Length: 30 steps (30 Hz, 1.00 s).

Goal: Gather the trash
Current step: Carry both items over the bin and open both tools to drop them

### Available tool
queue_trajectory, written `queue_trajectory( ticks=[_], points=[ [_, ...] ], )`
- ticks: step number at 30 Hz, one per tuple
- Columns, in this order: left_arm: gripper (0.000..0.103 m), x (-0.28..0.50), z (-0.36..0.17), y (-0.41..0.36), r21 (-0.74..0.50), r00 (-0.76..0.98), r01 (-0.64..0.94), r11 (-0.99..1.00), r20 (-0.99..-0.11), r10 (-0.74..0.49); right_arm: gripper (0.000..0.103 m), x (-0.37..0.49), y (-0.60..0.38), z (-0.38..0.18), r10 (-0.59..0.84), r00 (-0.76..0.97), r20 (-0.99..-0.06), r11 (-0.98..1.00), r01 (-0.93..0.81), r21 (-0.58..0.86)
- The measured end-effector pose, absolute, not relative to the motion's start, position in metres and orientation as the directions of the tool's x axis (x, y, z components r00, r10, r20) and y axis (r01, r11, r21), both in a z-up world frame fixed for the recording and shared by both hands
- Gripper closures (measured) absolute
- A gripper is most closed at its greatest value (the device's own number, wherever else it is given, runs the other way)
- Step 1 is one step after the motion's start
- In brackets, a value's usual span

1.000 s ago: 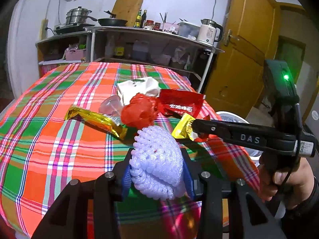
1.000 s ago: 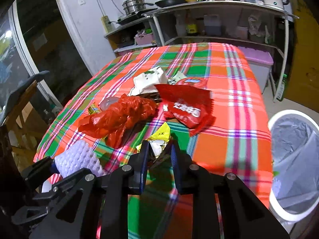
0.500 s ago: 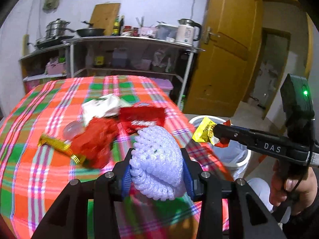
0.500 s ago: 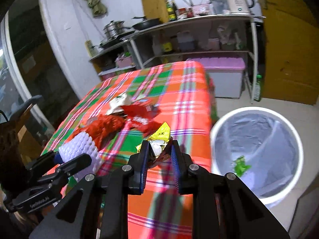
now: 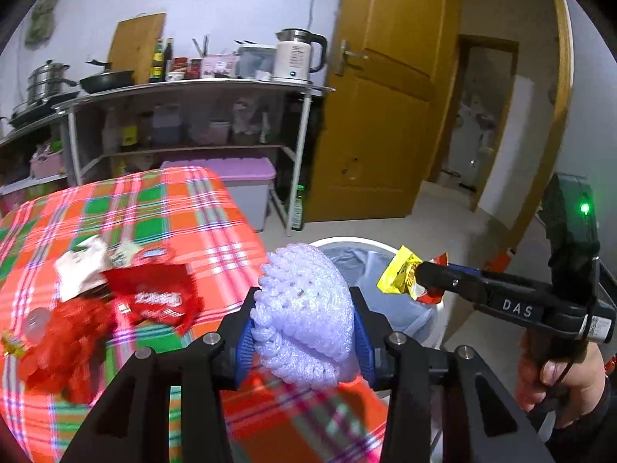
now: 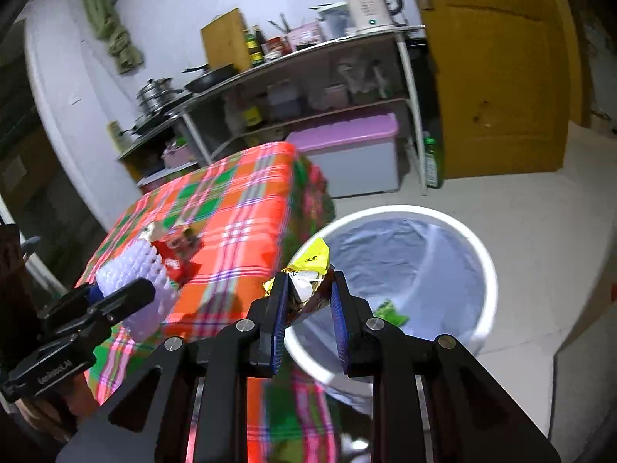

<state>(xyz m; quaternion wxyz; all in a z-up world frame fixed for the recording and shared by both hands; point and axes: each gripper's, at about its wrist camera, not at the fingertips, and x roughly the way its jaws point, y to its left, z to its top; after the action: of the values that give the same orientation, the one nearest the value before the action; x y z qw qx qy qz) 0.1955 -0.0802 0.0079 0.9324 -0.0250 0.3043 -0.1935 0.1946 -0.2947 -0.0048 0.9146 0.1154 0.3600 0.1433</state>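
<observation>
Nearest the left wrist camera, the left gripper (image 5: 304, 332) has its fingers clamped on a white foam fruit net (image 5: 304, 308), which bulges up between them and hangs over the desk's edge. In the right wrist view, the right gripper (image 6: 306, 297) has its fingers closed on a yellow snack wrapper (image 6: 308, 266), its crumpled end sticking out past the fingertips. Just beyond and below those fingertips stands the white trash bin (image 6: 484, 270), lined with a pale bag; a green scrap (image 6: 389, 308) already lies at its bottom. The wrapper appears to sit over the near rim of the bin, not yet released. To the left of the left fingers, on the plaid-covered desk (image 5: 162, 208), uncollected litter lies: a red snack bag (image 5: 154, 297), a crumpled red plastic bag (image 5: 58, 347), a white wrapper (image 5: 81, 266) beyond them, and a gold wrapper (image 5: 11, 347) at the frame edge. Assessment: the task is partly done. One scrap is binned, two items are in hand and close to the drop, and at least four pieces on the desk await collection. The next action, as judged, is to part the right fingers over the bin opening, then bring the foam net across.
</observation>
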Motion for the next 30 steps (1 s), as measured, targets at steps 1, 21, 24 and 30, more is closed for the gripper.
queue_trajectory(
  ticks=[1, 21, 24, 30],
  points=[
    [0.059, 0.199, 0.007, -0.086, -0.165, 0.734, 0.355, 0.92, -0.56, -0.383, 0.08, 0.195, -0.299, -0.007, 0.341, 0.7, -0.628, 0.933, -0.171, 0.316],
    [0.059, 0.262, -0.035, -0.166, -0.186, 0.606, 0.457, 0.87, -0.651, -0.457, 0.079, 0.223, -0.359, -0.056, 0.268, 0.644, -0.717, 0.943, -0.022, 0.333],
    [0.059, 0.271, -0.044, -0.172, -0.203, 0.57, 0.452, 0.869, -0.683, -0.456, 0.079, 0.228, -0.362, -0.064, 0.261, 0.629, -0.732, 0.944, -0.008, 0.33],
    [0.054, 0.282, -0.053, -0.176, -0.247, 0.521, 0.444, 0.861, -0.711, -0.473, 0.079, 0.235, -0.361, -0.072, 0.268, 0.614, -0.743, 0.943, -0.008, 0.333]
  ],
)
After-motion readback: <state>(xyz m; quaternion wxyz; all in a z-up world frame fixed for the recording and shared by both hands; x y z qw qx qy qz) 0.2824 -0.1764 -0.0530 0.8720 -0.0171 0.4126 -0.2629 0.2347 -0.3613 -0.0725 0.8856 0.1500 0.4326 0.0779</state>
